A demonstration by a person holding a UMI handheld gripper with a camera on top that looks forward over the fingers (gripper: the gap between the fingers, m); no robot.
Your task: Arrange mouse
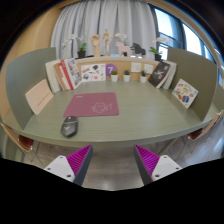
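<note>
- The mouse (69, 126) lies on the desk (140, 125), ahead of the claw (113, 160) and off to its left, just beside the near left corner of the mauve mouse mat (92, 104)
- It is dark grey and oval; its long axis runs roughly away from the claw toward the far side of the desk, tilted a little; which end is the front cannot be told
- It rests on the bare desk, not on the mat, and appears not to touch the mat's edge
- The claw is spread wide, its two magenta pads (78, 158) well apart with nothing between them; it sits at the near edge of the desk, apart from the mouse
- Along the far side of the desk, books and cards (92, 71) stand upright against low grey partitions (25, 75)
- Near the middle of that row small cups or pots (113, 75) stand; their contents cannot be told
- A picture book (184, 93) leans against the right partition
- Pale curtains (100, 20) and a window (190, 40) lie beyond
</note>
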